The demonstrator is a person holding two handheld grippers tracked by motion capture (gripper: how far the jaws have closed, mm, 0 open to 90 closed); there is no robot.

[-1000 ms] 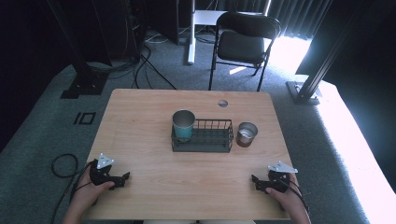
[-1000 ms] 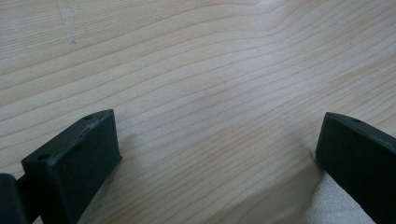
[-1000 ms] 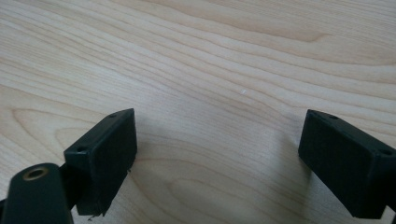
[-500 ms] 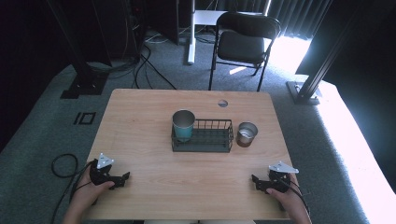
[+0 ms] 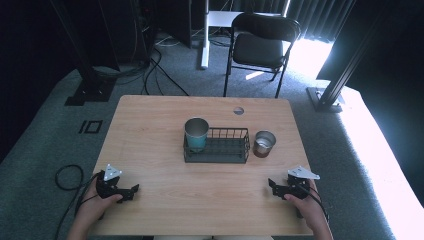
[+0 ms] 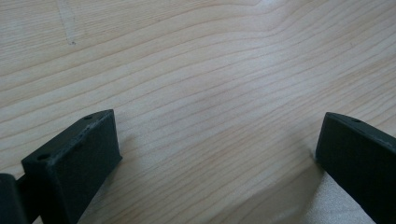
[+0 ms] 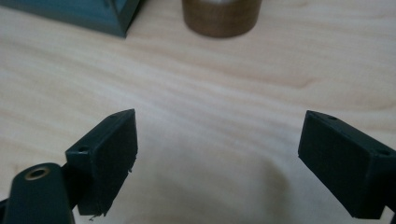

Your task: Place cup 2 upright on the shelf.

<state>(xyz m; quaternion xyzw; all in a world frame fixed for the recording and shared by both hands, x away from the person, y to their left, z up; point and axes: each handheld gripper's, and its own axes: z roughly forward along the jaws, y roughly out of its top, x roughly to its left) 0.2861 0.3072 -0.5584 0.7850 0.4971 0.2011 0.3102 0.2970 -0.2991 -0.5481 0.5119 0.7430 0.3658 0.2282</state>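
A black wire basket (image 5: 217,154) stands at the middle of the wooden table (image 5: 150,130), and a tall metal cup (image 5: 196,133) stands upright in its left end. A shorter brown cup (image 5: 264,143) rests on the table just right of the basket; its base (image 7: 221,16) and the basket's corner (image 7: 109,18) appear at the top of the right gripper view. My left gripper (image 5: 131,192) lies near the front left edge, open, with bare wood between its jaws (image 6: 215,154). My right gripper (image 5: 272,186) rests near the front right edge, open and holding nothing (image 7: 217,154).
A round cable hole (image 5: 238,110) sits in the table's far side. Beyond the table stand a black folding chair (image 5: 260,47) and a white desk leg (image 5: 204,35). Cables (image 5: 67,177) trail on the grey carpet at the left.
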